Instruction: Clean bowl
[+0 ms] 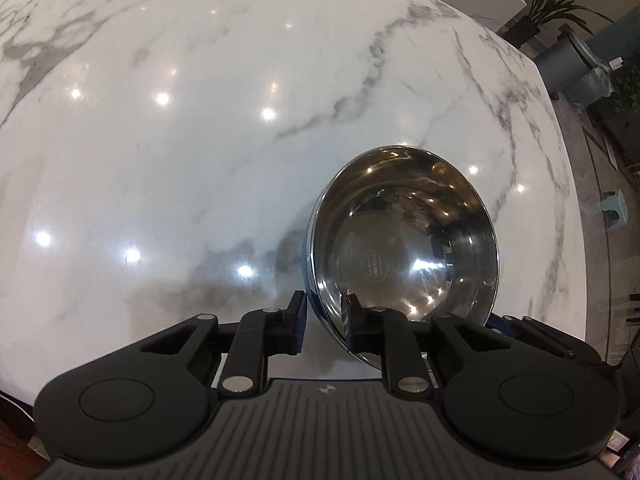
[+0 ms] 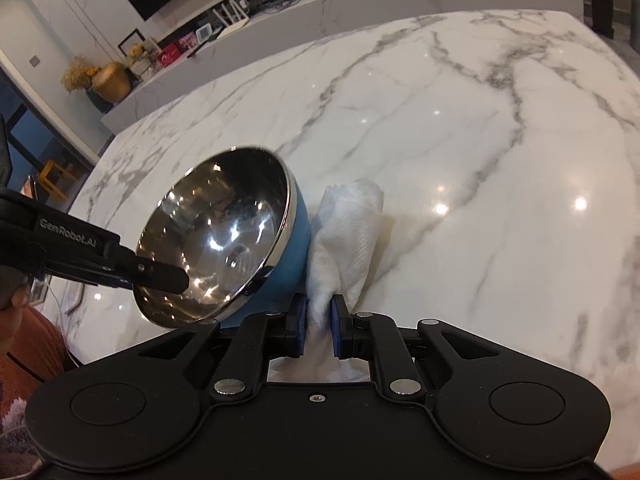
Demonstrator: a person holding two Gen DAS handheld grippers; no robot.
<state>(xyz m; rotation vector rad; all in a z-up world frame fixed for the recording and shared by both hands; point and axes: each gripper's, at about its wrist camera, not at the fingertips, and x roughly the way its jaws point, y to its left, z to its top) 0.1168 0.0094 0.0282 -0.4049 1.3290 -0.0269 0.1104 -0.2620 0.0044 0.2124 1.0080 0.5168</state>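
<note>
A: Left gripper (image 1: 323, 322) clamped on the bowl (image 1: 404, 248) rim, one finger inside, one outside. Bowl's tipped up on edge over the table (image 1: 160, 160)

B: Right gripper (image 2: 319, 322)?

A: Pinched tight on a paper towel (image 2: 348, 232), wad pressed against the bowl's blue outside

B: Risks?

A: Thin slick steel rim, so I'd guess a hard push from the towel twists the bowl out of the grip and it clatters down. Towel could also tear or slide free

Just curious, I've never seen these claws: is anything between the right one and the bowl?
In the right wrist view, a white paper towel, pinched in the right claw, lies against the bowl's blue outside.
</note>
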